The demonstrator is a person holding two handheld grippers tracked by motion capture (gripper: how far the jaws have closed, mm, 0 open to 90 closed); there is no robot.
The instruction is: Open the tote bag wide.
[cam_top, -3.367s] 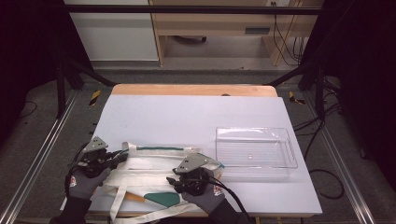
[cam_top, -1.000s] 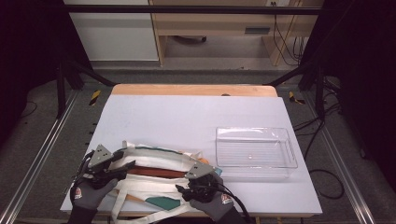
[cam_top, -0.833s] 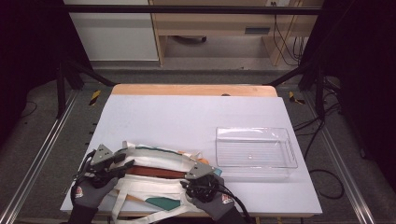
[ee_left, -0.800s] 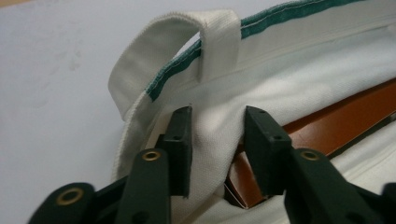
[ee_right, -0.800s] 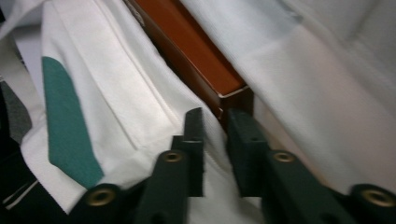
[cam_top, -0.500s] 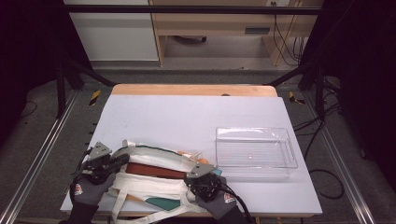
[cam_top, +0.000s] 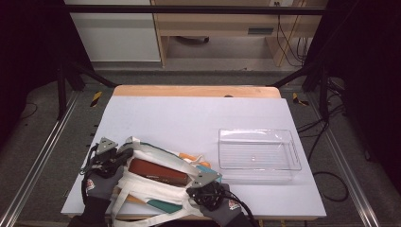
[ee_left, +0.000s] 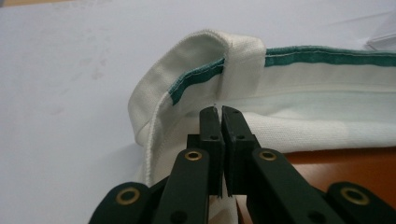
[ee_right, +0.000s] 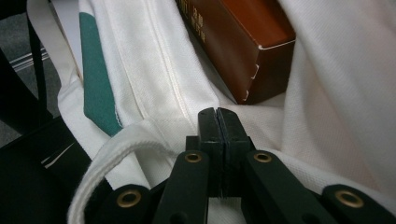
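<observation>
A white cloth bag (cam_top: 142, 187) with green trim lies at the table's near left, its mouth held apart. A brown box (cam_top: 158, 171) lies inside it. My left gripper (cam_top: 124, 155) is at the bag's left rim. In the left gripper view its jaws (ee_left: 219, 112) have just closed on the rim (ee_left: 196, 60) below the green band, with the box (ee_left: 355, 168) to the right. My right gripper (cam_top: 196, 182) is at the bag's near right edge. In the right gripper view it (ee_right: 217, 114) is shut on the bag's white cloth (ee_right: 336, 93), just in front of the box's corner (ee_right: 243, 42).
A clear plastic tray (cam_top: 222, 149) stands to the right of the bag, with nothing in it. Something orange (cam_top: 189, 156) and something teal (cam_top: 204, 165) peek out at the bag's far right corner. The white tabletop (cam_top: 198, 113) stretches beyond to a wooden strip.
The bag lay flat and closed at first; its mouth now stands apart and the brown box shows inside. My left gripper has shifted a little along the rim; the right one has hardly moved.
</observation>
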